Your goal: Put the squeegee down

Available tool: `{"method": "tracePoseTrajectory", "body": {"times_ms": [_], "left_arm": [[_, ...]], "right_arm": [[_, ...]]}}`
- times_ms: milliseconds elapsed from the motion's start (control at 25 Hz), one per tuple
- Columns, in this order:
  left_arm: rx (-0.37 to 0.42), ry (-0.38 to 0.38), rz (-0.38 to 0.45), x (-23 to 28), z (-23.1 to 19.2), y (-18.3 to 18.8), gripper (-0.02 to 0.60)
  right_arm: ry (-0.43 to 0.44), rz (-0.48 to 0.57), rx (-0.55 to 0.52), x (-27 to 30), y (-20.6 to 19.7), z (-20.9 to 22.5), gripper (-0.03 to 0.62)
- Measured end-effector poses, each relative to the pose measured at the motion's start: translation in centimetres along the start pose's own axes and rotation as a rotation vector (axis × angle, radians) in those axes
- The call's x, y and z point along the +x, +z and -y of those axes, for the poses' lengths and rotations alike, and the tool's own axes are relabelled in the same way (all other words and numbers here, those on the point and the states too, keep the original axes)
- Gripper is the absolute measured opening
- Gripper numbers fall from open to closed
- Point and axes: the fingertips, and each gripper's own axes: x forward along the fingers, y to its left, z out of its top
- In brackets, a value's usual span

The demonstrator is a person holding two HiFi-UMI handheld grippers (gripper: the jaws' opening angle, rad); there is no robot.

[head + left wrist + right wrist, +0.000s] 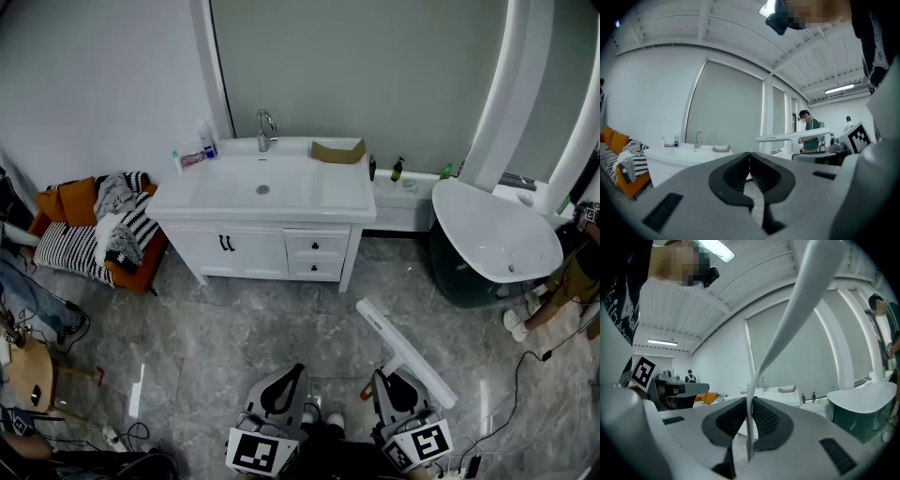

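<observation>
Gray floor tiles point(234, 337) lie before a white sink cabinet point(246, 251). Right gripper point(750, 420) pinches the white squeegee point(405, 349), held up over the floor. Left gripper point(750, 171) is pressed together, holding nothing.

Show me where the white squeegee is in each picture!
Head view: the squeegee is at lower right, slanting up-left from the right gripper.
Left gripper view: right of middle, seen as a level white bar.
Right gripper view: it rises from between the jaws, which clamp it, to the top edge.
Shared landmark: the faucet, seen far off in all three views.
</observation>
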Motion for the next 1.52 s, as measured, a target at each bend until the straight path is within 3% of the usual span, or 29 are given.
{"method": "tracePoseTrajectory", "body": {"times_ms": [1120,1520], "left_arm": [[-0.025,0.006,0.021,1.3,6.1,-1.3,0.005],[-0.024,-0.031,0.012,5.6,1.8,-0.5,0.006]], "right_arm": [[0.076,0.008,0.041,-3.5,-0.3,3.5,0.052],[0.056,-0.029,0.046,1.6,-0.9,4.6,0.051]]}}
